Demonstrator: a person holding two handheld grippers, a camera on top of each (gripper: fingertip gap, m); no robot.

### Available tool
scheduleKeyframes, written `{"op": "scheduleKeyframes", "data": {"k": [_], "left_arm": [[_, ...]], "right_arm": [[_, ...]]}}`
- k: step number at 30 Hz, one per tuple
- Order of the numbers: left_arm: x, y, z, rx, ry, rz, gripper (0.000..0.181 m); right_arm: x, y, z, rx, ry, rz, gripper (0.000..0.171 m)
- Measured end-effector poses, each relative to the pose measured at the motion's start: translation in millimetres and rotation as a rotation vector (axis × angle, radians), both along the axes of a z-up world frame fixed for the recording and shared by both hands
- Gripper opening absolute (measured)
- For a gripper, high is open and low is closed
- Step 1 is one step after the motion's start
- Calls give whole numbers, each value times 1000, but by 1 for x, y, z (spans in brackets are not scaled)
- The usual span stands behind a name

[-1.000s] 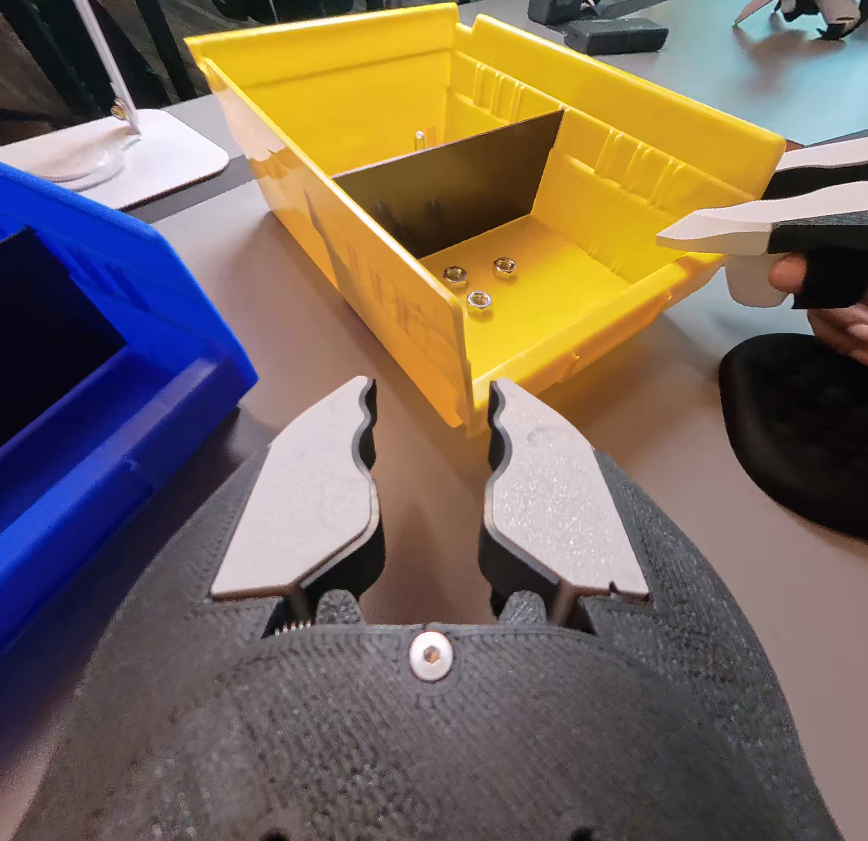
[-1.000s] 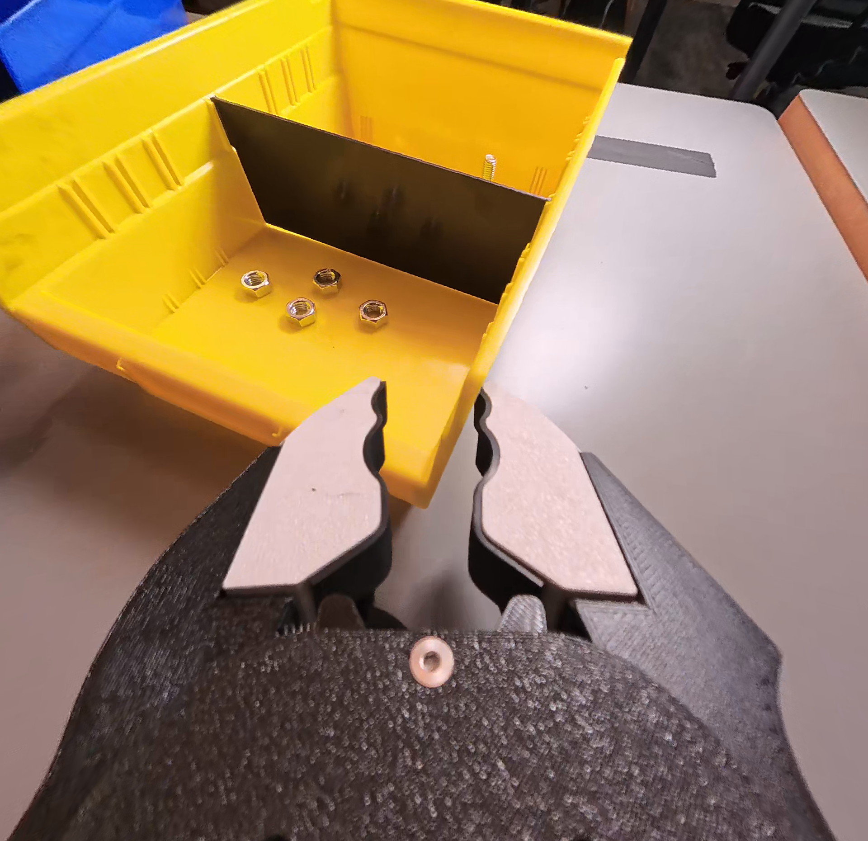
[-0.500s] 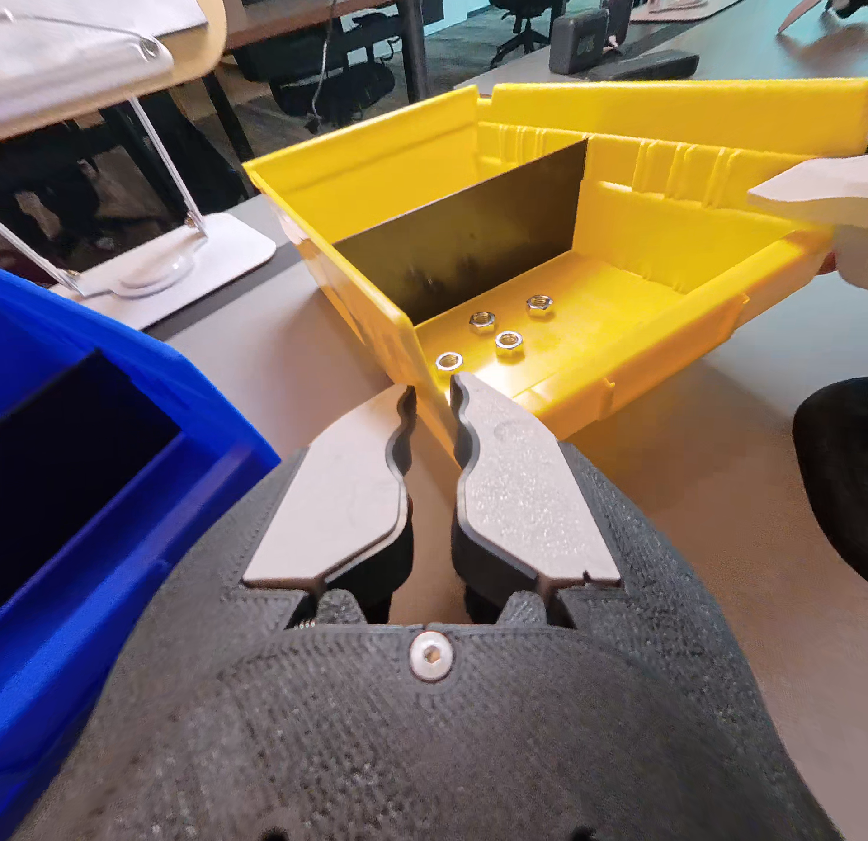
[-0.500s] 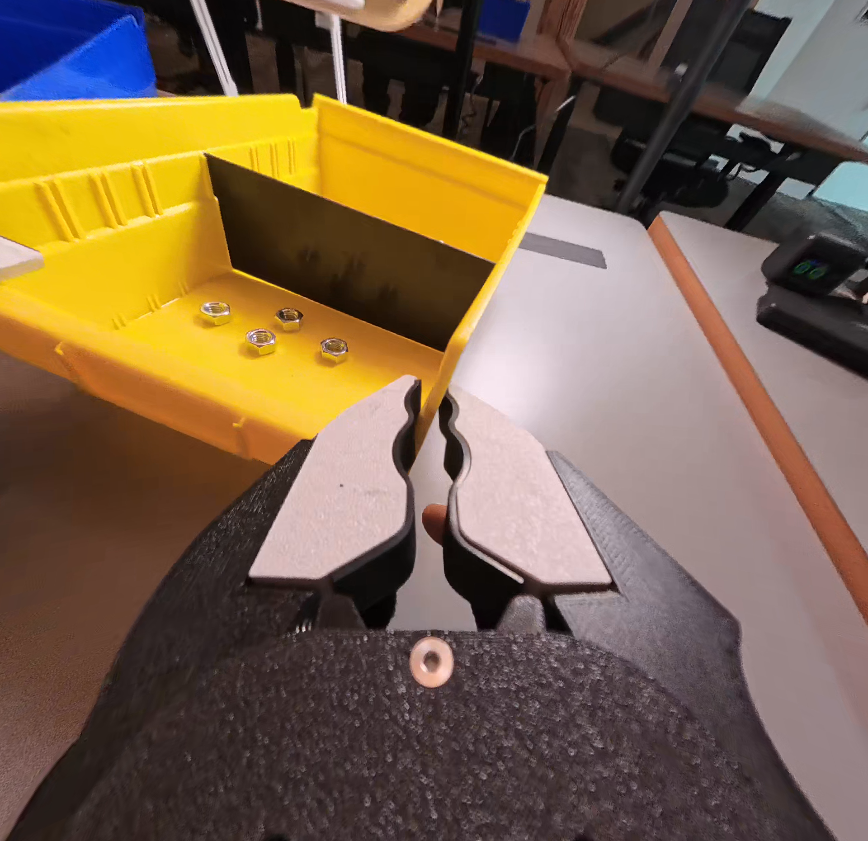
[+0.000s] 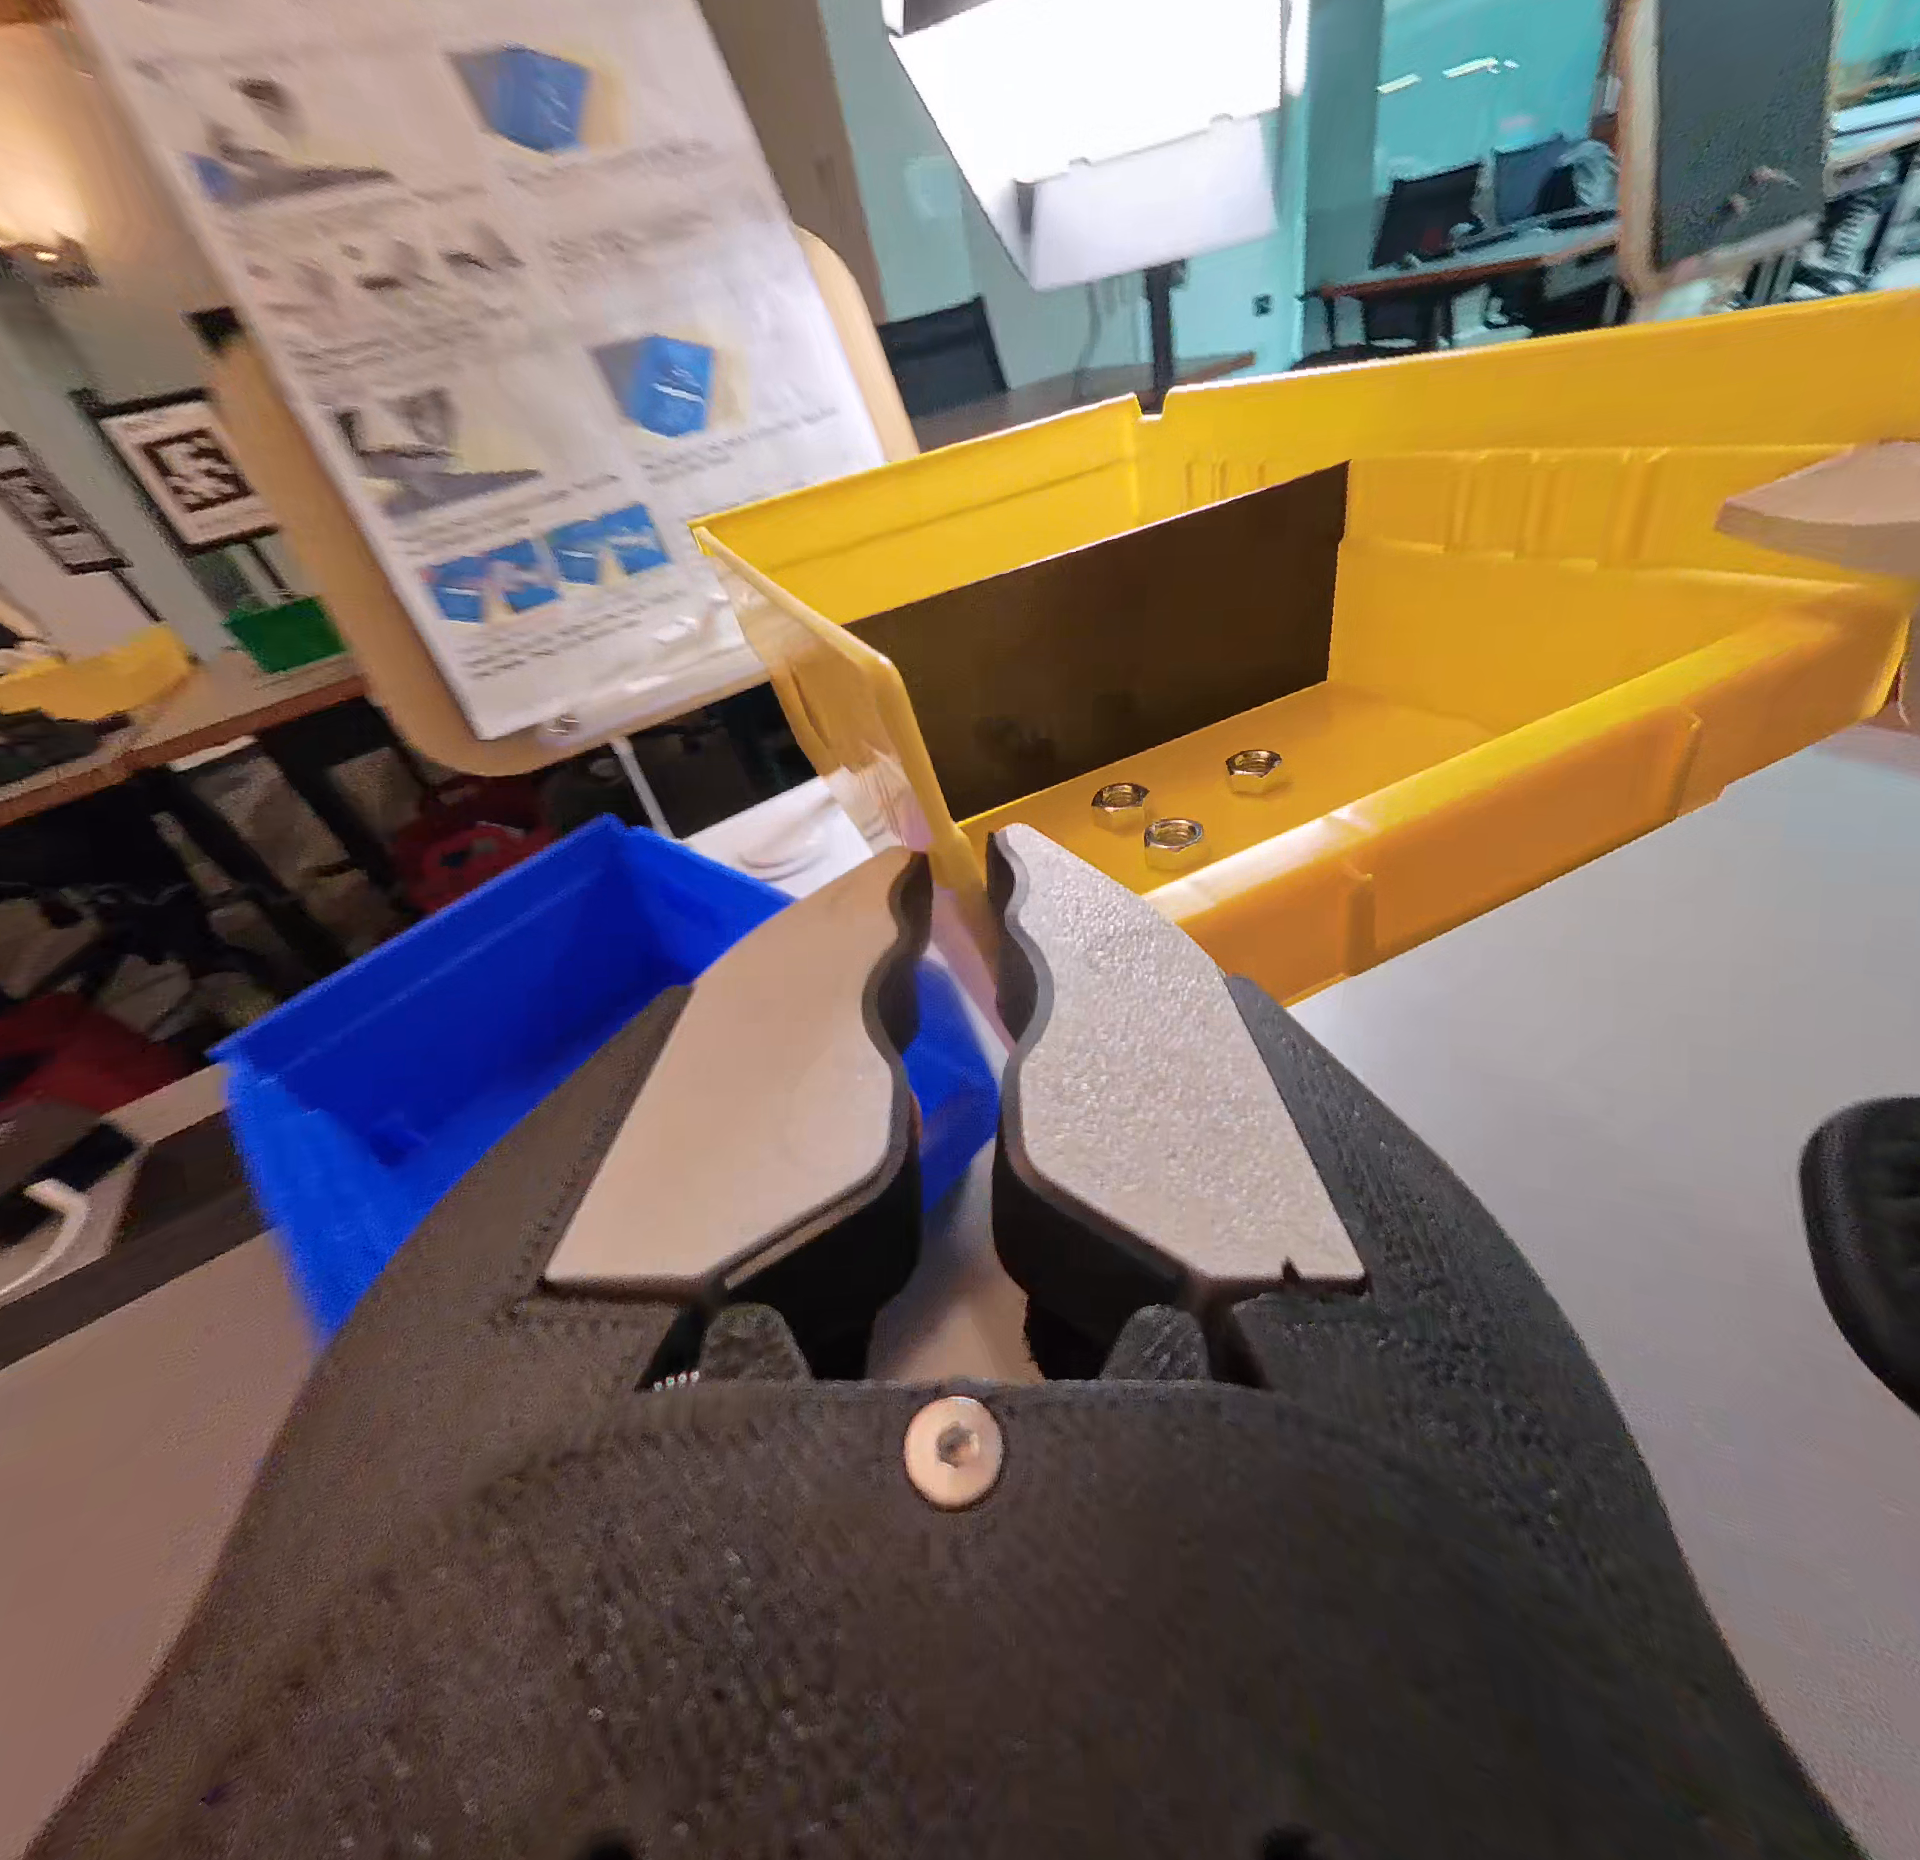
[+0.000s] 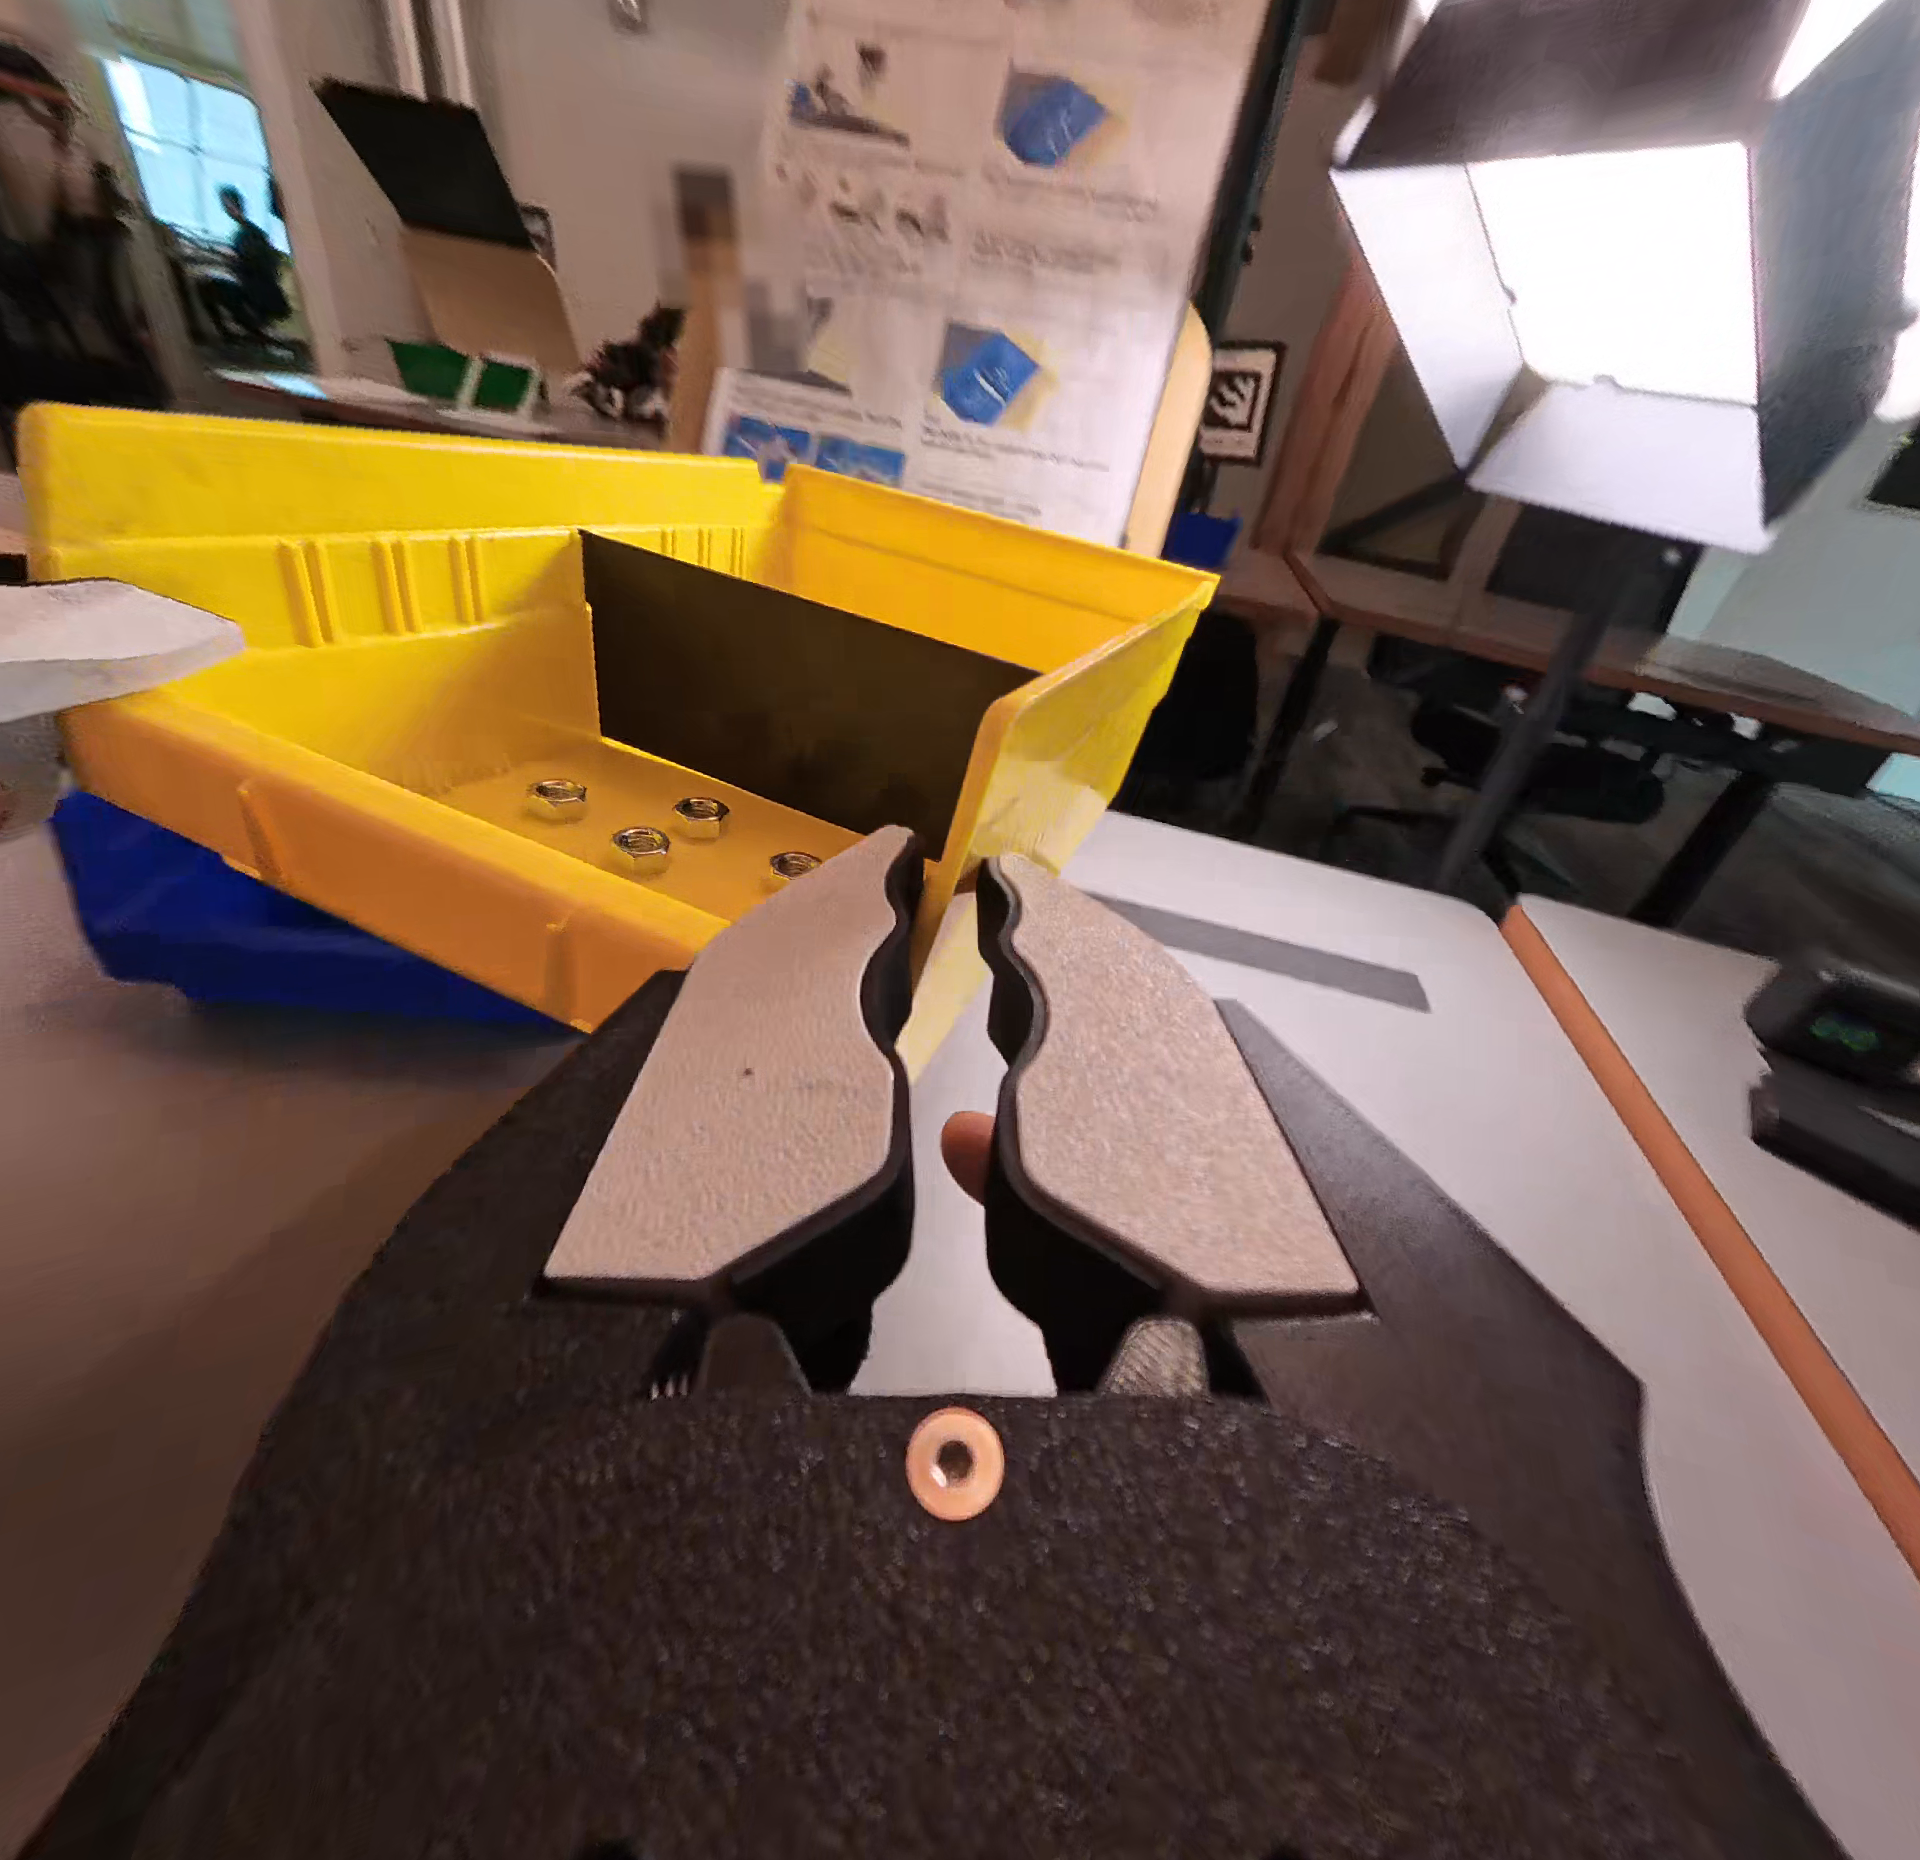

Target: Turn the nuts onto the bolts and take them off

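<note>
A yellow bin [image 5: 1507,854] with a black divider [image 5: 1101,647] holds several steel nuts [image 5: 1174,839] in its front compartment. My left gripper [image 5: 956,875] is shut on the bin's left side wall at the front corner. My right gripper [image 6: 948,875] is shut on the right side wall [image 6: 1049,761] at the other corner. The bin [image 6: 416,854] hangs raised off the table between them. The nuts [image 6: 639,849] lie loose on its floor. The bolts are hidden behind the divider [image 6: 790,688]. Each view shows the other gripper's fingertip [image 5: 1818,522] [image 6: 104,631] at its edge.
A blue bin [image 5: 468,1000] sits on the grey table to the left, partly under the yellow bin in the right wrist view [image 6: 260,937]. A poster board [image 5: 468,356] stands behind. A black pad [image 5: 1870,1218] lies at the right. A black device [image 6: 1839,1041] sits past the table's orange edge. One gripper's finger ends stand about 20 cm off the other's.
Both grippers closed on the yellow bin's side walls at the front corners. They have raised the bin off the table, and both views now tilt up toward the room.
</note>
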State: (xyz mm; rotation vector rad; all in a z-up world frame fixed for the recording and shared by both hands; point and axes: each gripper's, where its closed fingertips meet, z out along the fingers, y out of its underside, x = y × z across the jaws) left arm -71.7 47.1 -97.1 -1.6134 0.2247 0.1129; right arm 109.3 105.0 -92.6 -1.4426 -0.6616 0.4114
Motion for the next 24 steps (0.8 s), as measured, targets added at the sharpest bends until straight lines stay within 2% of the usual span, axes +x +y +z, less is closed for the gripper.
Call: {"op": "scheduleKeyframes", "data": {"k": [5,10,17,24], "left_arm": [[-82,-57,40,52,-29,160,10],[-160,-122,48,71,-2,346,11],[-249,-183,6,43,-18,513,10],[-297,-202,-56,-1,-72,563,9]], "right_arm": [[-91,-31,40,23,60,197,11],[-193,-61,35,-49,91,383,10],[-299,-106,-5,-121,98,548,11],[-354,-124,-73,-219,38,610,13]]}}
